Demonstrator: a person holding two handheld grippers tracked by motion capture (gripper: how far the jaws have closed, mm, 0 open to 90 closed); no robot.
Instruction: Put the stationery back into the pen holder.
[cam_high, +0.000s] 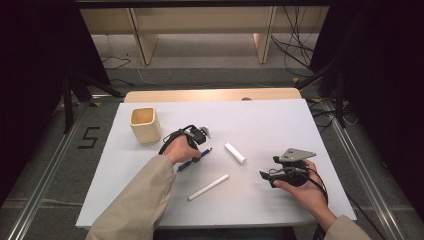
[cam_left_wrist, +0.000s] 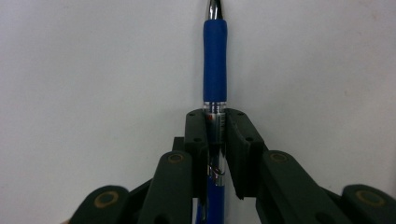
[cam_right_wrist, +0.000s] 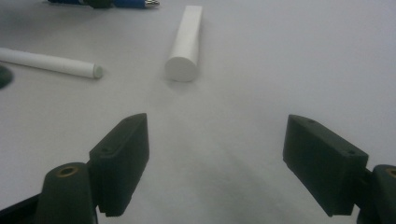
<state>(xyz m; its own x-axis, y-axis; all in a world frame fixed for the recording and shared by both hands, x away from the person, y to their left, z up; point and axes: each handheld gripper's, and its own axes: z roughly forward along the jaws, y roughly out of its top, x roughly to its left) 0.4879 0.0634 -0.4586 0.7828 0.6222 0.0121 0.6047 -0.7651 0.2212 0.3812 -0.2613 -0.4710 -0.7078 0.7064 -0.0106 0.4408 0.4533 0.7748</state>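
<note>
Biggest thing on the table is the cup, and the pen lies just right of it and a bit nearer the person, clamped in the left gripper. My worry: the jaws pinch it at the clear barrel, not the rubber grip, so it could swivel or slip on the lift and miss the cup. The right gripper sits well right of the cup, jaws wide and holding nothing, facing the stubby white stick.

Left gripper jaws nearly closed, right gripper jaws wide open, resting low.
</note>
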